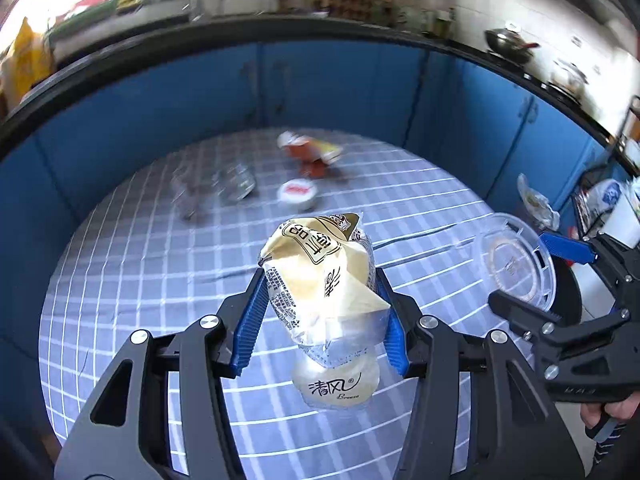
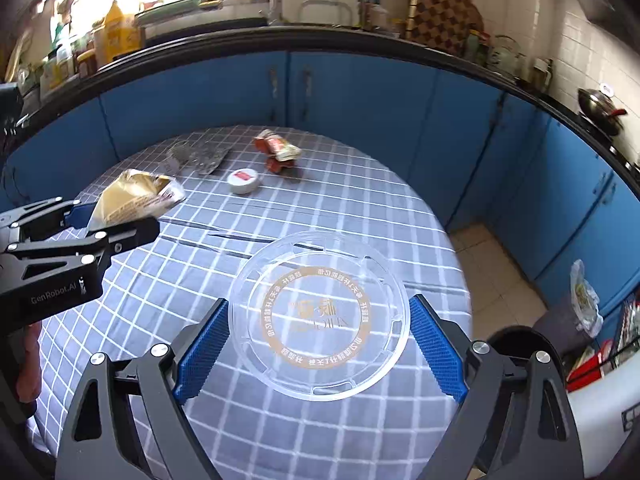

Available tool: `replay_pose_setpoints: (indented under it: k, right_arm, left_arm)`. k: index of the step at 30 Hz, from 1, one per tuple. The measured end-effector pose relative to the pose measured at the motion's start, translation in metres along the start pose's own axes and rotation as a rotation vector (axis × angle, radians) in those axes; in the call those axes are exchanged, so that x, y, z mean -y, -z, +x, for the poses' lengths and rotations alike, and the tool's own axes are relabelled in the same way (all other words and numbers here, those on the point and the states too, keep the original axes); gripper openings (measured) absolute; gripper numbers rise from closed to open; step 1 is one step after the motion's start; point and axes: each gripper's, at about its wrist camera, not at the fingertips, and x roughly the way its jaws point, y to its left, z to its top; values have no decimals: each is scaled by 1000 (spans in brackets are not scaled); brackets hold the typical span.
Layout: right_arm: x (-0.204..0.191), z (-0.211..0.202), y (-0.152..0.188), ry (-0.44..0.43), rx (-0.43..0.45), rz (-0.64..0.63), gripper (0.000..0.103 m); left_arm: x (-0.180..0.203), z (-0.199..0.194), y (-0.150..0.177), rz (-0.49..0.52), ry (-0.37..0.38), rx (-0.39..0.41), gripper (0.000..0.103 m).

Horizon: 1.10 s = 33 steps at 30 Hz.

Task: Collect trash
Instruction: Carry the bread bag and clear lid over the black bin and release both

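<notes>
Pinching cream snack wrapper (image 1: 320, 276) in left tool (image 1: 322, 320), blue pads tight on both sides, held above checked bench (image 1: 140, 280). Gripping clear plastic lid (image 2: 320, 320) across its rim in right tool (image 2: 320, 344), also above bench, toward wrapper's right. Left on bench beyond wrapper: white round cap (image 1: 297, 192), red-orange wrapper (image 1: 310, 152) farther back, crumpled clear packaging (image 1: 216, 188) left of cap. Tissue pack (image 1: 335, 382) lying below wrapper.

Crumpled yellow wrapper (image 1: 320, 280) and clear plastic lid (image 2: 320, 322), both held aloft.
</notes>
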Motion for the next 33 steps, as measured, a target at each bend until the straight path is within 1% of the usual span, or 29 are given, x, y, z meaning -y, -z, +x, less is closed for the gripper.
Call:
replay_pose_setpoints:
  k: [5, 10, 15, 23, 33]
  right_arm:
    - [32, -15, 12, 33, 19, 57, 86]
    - [74, -27, 28, 80, 23, 126, 86]
    - [117, -37, 44, 118, 33, 204, 86]
    - [172, -46, 66, 168, 61, 302, 86]
    - [211, -35, 79, 184, 62, 365, 86]
  left_arm:
    - [51, 0, -12, 77, 55, 16, 53]
    - [108, 7, -19, 168, 107, 20, 53]
    - [155, 15, -26, 247, 143, 27, 53]
    - [205, 31, -36, 319, 181, 28, 53]
    - [255, 54, -44, 377, 220, 14, 53]
